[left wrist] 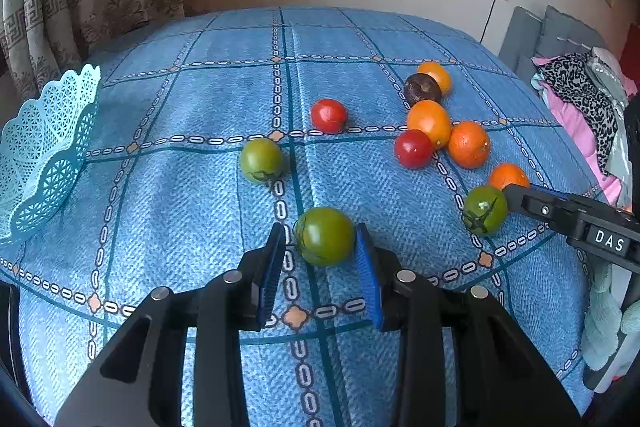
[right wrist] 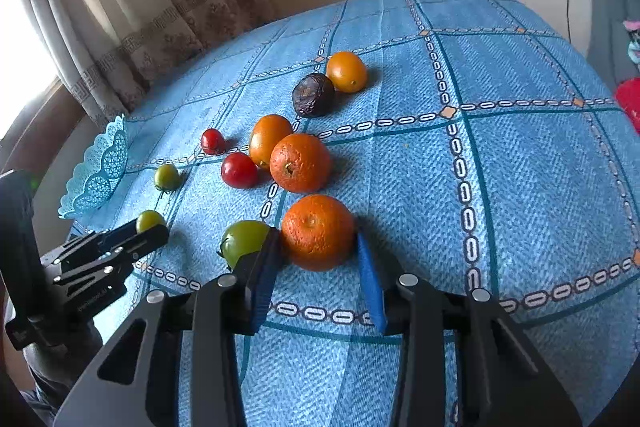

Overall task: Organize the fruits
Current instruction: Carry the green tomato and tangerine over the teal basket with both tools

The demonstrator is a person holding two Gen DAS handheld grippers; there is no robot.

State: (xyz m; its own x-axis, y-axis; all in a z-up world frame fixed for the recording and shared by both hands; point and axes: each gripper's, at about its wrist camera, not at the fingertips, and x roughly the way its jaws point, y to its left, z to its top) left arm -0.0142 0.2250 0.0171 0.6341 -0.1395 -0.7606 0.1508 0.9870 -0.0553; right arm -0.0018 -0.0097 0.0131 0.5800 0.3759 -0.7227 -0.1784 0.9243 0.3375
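I had both tongs wide: left gripper [left wrist: 322,243] around a soft green tomato [left wrist: 325,235], right gripper [right wrist: 318,247] around a firm orange [right wrist: 318,231]; grip their middles gently.

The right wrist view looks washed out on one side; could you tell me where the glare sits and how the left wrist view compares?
Right wrist view: the window at the left edge is blown out white. Left wrist view: evenly lit, no glare; both views bulge the tablecloth with fisheye distortion.
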